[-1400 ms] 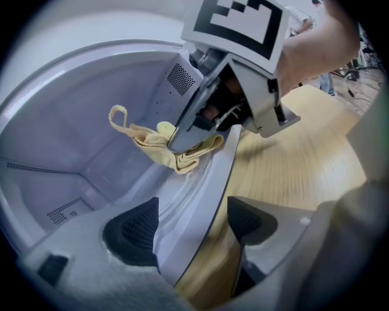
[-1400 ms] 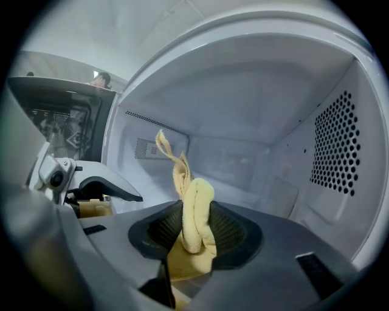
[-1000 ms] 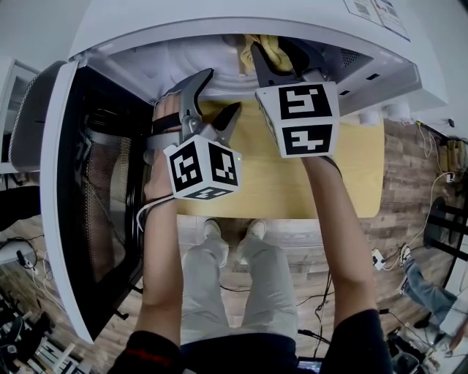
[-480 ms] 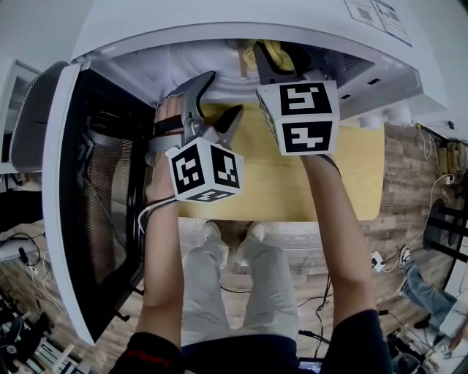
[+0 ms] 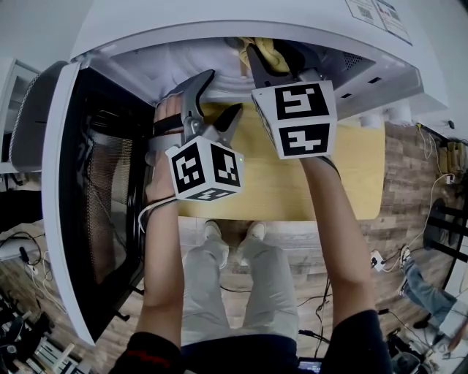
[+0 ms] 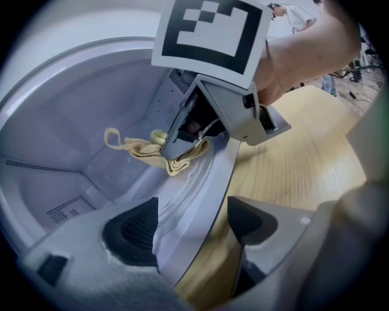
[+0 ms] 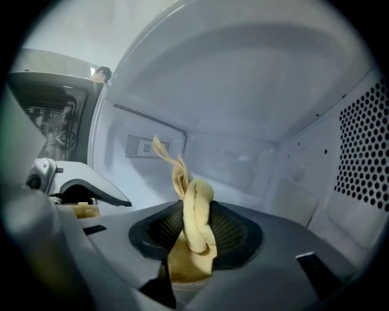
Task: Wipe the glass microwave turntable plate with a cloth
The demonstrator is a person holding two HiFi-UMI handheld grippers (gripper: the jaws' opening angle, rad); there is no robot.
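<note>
right gripper (image 7: 194, 234) (clamped on the bunched-up yellow cloth (image 7: 196, 209)) just slid a touch toward 9 o'clock over the round clear glass turntable plate (image 6: 182, 194) inside the white microwave (image 5: 219, 22), so the wiping looks underway, with the left gripper (image 6: 188, 228) wide open at the plate's 6 o'clock rim.

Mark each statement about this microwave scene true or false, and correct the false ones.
1. The right tool is shut on a yellow cloth. True.
2. The microwave door is closed. False: it stands open, swung out to the left.
3. The rim of the glass turntable plate passes between the jaws of the left tool. True.
4. The left tool holds the cloth. False: its jaws stand apart with only the plate's rim between them, and the cloth is in the right tool.
</note>
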